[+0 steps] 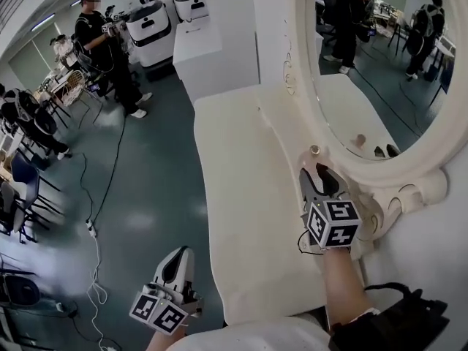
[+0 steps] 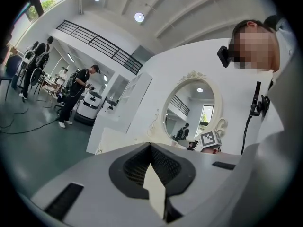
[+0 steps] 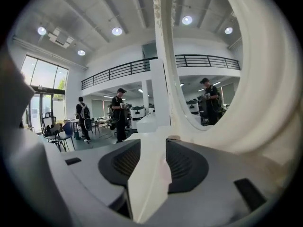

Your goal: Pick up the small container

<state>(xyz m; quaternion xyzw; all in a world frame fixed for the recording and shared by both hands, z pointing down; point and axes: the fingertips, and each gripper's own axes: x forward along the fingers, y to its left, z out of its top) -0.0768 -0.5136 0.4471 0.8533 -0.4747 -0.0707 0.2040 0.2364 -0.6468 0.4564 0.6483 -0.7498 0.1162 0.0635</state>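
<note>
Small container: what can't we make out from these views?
- Small container, head view: too small to tell lid, contents or material.
- Right gripper view: the body of the right gripper hides nearly all of the container; its jaws stand apart with nothing between them.
- Left gripper view: the container does not show; the left gripper, jaws together, is left of the table.
- Mirror, head view: reflected shapes at its lower edge are too small to name.

Bright ceiling spotlights [image 3: 117,30], fisheye-bent edges (dark vignette), soft foreground blur
</note>
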